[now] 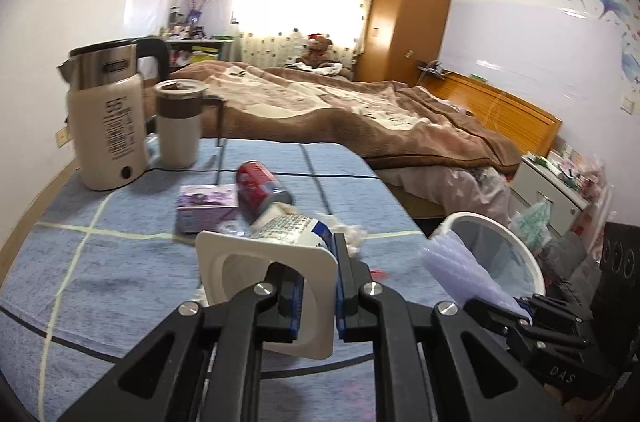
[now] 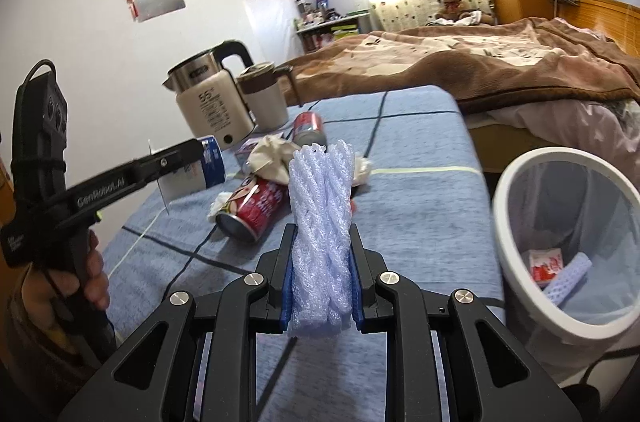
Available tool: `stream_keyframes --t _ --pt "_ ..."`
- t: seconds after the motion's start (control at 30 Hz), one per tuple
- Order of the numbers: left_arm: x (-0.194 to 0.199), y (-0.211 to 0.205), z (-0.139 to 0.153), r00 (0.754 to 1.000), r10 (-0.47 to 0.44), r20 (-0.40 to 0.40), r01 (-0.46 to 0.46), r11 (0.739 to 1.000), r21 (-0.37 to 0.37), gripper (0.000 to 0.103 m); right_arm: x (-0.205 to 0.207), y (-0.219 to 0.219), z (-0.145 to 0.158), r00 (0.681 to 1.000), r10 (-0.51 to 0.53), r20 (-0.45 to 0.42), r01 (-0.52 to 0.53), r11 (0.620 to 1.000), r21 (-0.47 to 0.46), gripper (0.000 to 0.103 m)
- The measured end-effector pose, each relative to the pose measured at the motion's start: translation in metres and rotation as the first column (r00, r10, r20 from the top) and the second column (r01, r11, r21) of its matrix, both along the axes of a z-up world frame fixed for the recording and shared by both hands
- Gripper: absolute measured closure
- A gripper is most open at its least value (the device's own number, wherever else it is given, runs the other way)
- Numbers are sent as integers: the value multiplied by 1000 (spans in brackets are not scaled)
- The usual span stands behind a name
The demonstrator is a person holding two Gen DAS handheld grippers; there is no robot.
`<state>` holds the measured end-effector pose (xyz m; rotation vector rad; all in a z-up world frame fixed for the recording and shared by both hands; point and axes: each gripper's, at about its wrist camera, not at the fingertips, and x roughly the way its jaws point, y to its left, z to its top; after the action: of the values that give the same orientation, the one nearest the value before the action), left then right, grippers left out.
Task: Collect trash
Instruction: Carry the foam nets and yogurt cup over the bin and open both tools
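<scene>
While both tools hang over the blue checked surface point(image 1: 120, 262), each is clenched on a piece of trash. The left tool point(image 1: 318, 286), low in the middle of its own view, grips the rim of a white square plastic cup point(image 1: 276, 286) with a blue-printed label, tipped so its open mouth faces the camera. In the right wrist view that same tool reaches in from the left edge, a hand point(image 2: 86, 286) wrapped round its grip.

The right tool point(image 2: 322, 286), bottom centre of its view, squeezes a pale lilac foam fruit net point(image 2: 322, 206) that stands upright between the pads.

More trash lies on the surface behind: a red drink can point(image 1: 258, 188) on its side at mid-frame, a small purple box point(image 1: 206, 206) just left of it, crumpled tissue point(image 2: 272, 152), and a second red can point(image 2: 256, 210) lying left of the foam net.

A white round bin point(image 2: 516, 222) with a clear liner sits at the right edge of the right wrist view, beside the surface; a red-and-white wrapper point(image 2: 546, 264) and another foam net point(image 2: 570, 276) lie inside it.

An electric kettle point(image 1: 106, 118) and a lidded mug point(image 1: 178, 122) stand at upper left. A bed point(image 1: 400, 118) with a brown blanket fills the background.
</scene>
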<state>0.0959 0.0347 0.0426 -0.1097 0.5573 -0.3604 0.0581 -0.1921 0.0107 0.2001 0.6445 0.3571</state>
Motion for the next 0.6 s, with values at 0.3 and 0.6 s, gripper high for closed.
stream_keyframes --t 0.3,0.6 --pt "-2 -51 4 993 -115 8 115 993 -9 90 -14 -37 11 996 -92 23 92 996 3 80" --pt "2 -110 6 972 -236 8 236 972 -14 90 -27 -79 16 980 -196 29 196 981 -7 80"
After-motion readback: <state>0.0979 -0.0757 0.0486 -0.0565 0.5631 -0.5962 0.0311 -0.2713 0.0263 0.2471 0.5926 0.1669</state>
